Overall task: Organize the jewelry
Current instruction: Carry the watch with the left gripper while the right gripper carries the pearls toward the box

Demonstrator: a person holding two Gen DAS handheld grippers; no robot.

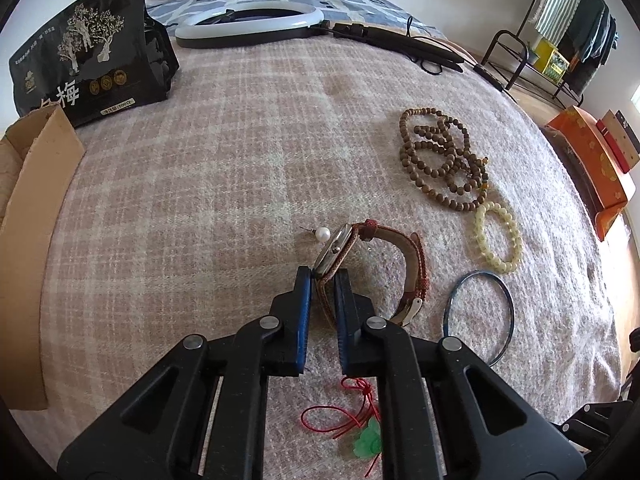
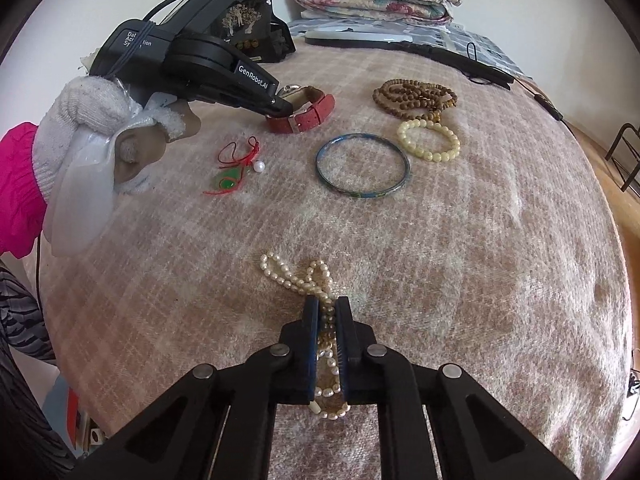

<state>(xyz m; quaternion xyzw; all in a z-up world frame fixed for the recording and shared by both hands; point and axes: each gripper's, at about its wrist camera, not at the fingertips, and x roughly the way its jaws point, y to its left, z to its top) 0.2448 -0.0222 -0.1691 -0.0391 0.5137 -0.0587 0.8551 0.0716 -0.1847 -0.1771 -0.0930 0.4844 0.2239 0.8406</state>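
Note:
My left gripper is shut on a red-strapped wristwatch; it also shows in the right wrist view holding the watch just over the blanket. My right gripper is shut on a pearl necklace that trails onto the blanket. A loose pearl lies beyond the watch. A green pendant on red cord lies under the left gripper. A brown bead strand, a pale bead bracelet and a blue bangle lie to the right.
A plaid blanket covers the bed. A cardboard box stands at the left edge, a black pouch behind it. A ring light lies at the back. An orange box sits at the right edge.

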